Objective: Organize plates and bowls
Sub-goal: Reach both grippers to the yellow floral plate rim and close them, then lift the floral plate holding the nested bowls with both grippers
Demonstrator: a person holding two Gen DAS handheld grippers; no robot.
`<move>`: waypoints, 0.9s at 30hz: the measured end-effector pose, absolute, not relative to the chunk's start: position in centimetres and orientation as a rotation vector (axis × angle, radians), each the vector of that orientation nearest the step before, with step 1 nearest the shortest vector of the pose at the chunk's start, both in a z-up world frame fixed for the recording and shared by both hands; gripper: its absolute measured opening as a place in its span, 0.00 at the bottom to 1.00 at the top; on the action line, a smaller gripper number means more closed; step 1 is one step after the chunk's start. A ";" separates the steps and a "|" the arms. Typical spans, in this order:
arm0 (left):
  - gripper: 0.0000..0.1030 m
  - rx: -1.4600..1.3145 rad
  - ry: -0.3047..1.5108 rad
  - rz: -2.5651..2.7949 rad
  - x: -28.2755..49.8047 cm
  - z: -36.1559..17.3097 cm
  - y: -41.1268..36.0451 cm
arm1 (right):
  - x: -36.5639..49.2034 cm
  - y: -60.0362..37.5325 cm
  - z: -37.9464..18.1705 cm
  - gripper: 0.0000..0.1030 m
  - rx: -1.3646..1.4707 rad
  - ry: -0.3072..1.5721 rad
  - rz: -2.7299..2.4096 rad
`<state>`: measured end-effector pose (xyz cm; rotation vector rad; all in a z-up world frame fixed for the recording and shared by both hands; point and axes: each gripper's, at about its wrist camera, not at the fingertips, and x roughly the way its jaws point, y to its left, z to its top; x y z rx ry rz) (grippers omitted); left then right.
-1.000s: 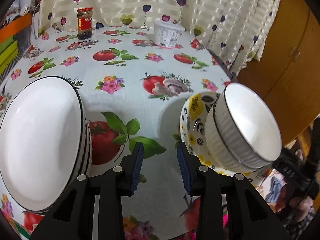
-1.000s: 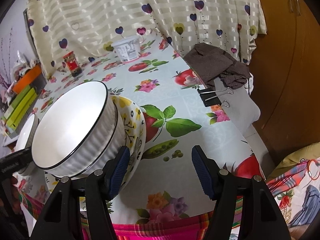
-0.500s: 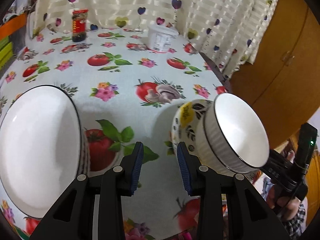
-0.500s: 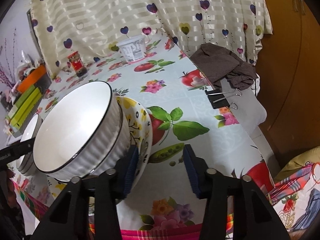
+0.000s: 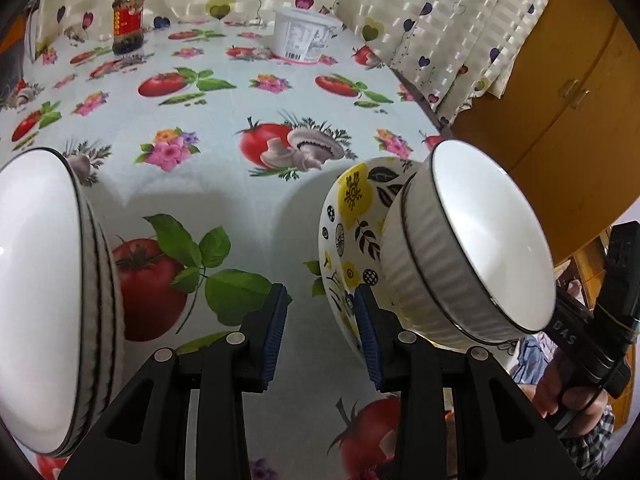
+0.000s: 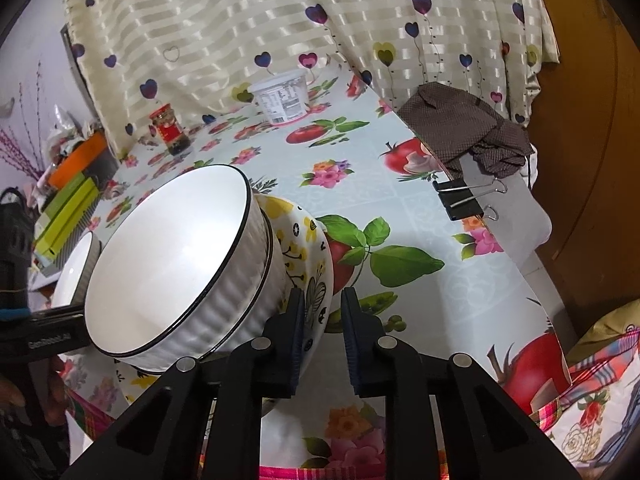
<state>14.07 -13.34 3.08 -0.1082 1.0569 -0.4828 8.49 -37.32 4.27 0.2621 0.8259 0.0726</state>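
Note:
A yellow-and-black patterned bowl (image 6: 308,256) sits near the table's front edge with two white ribbed bowls (image 6: 172,264) nested in it. My right gripper (image 6: 322,320) is closing. The patterned bowl's rim stands between its fingers, and a sliver of tablecloth still shows by the right pad. In the left wrist view the same patterned bowl (image 5: 352,216) and white ribbed bowls (image 5: 480,240) are on the right. My left gripper (image 5: 322,332) is open with nothing gripped, its right finger beside the patterned rim. A stack of white black-rimmed bowls (image 5: 40,300) sits to its left.
A red-labelled jar (image 5: 128,20) and a white tub (image 5: 304,38) stand at the back by the curtain. A brown cloth (image 6: 460,128) and a binder clip (image 6: 460,200) mark the table's right edge. Green and orange boxes (image 6: 68,204) lie far left. A wooden cabinet (image 5: 560,100) is on the right.
My right gripper's fingers have narrowed from wide apart to close around the patterned bowl's rim. My left gripper has drifted nearer that bowl, its opening unchanged.

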 end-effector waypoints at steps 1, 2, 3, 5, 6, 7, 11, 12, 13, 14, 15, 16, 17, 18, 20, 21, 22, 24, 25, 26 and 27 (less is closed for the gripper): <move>0.35 -0.110 1.061 -0.487 14.2 2.9 -13.5 | 8.5 -37.3 4.3 0.18 0.268 0.827 0.073; 0.35 -0.109 1.062 -0.490 14.3 2.8 -13.5 | 8.6 -37.4 4.2 0.18 0.273 0.829 0.075; 0.35 -0.110 1.063 -0.492 14.4 2.7 -13.6 | 8.7 -37.4 4.2 0.18 0.280 0.832 0.077; 0.35 -0.107 1.067 -0.494 14.6 2.5 -13.8 | 8.7 -37.5 4.2 0.18 0.283 0.835 0.084; 0.35 -0.107 1.070 -0.494 14.7 2.4 -13.9 | 8.8 -37.6 4.2 0.18 0.285 0.837 0.086; 0.35 -0.106 1.071 -0.496 14.8 2.3 -14.0 | 8.8 -37.7 4.2 0.18 0.287 0.839 0.088; 0.35 -0.114 1.083 -0.511 15.2 1.9 -14.1 | 9.0 -38.0 4.1 0.18 0.305 0.845 0.096; 0.35 -0.120 1.088 -0.516 15.3 1.7 -14.1 | 9.0 -38.0 4.1 0.18 0.309 0.844 0.100; 0.35 -0.125 1.089 -0.517 15.4 1.6 -14.1 | 9.0 -38.0 4.1 0.18 0.311 0.844 0.102; 0.35 -0.119 1.085 -0.515 15.4 1.7 -14.2 | 9.0 -38.1 4.1 0.18 0.315 0.845 0.105; 0.35 -0.115 1.081 -0.516 15.4 1.7 -14.2 | 9.1 -38.1 4.0 0.18 0.317 0.846 0.108; 0.35 -0.118 1.080 -0.519 15.4 1.6 -14.2 | 9.1 -38.2 4.0 0.18 0.320 0.845 0.110; 0.33 -0.123 1.079 -0.521 15.4 1.6 -14.2 | 9.1 -38.3 3.9 0.18 0.328 0.846 0.114; 0.31 -0.129 1.078 -0.527 15.4 1.5 -14.2 | 9.2 -38.4 3.9 0.18 0.338 0.849 0.119; 0.27 -0.138 1.079 -0.543 15.4 1.5 -14.3 | 9.3 -38.6 3.7 0.20 0.355 0.854 0.124; 0.24 -0.139 1.076 -0.555 15.4 1.4 -14.4 | 9.3 -38.7 3.7 0.21 0.356 0.857 0.120; 0.24 -0.141 1.075 -0.560 15.4 1.5 -14.4 | 9.4 -38.6 3.7 0.22 0.349 0.859 0.115; 0.24 -0.146 1.077 -0.567 15.5 1.4 -14.4 | 9.4 -38.2 3.9 0.22 0.301 0.856 0.107; 0.24 -0.148 1.078 -0.569 15.5 1.4 -14.3 | 9.3 -37.8 4.0 0.22 0.269 0.852 0.093; 0.24 -0.151 1.079 -0.570 15.5 1.4 -14.3 | 9.4 -37.6 4.1 0.22 0.261 0.851 0.086; 0.24 -0.152 1.080 -0.573 15.6 1.4 -14.3 | 9.5 -37.7 4.0 0.22 0.271 0.853 0.085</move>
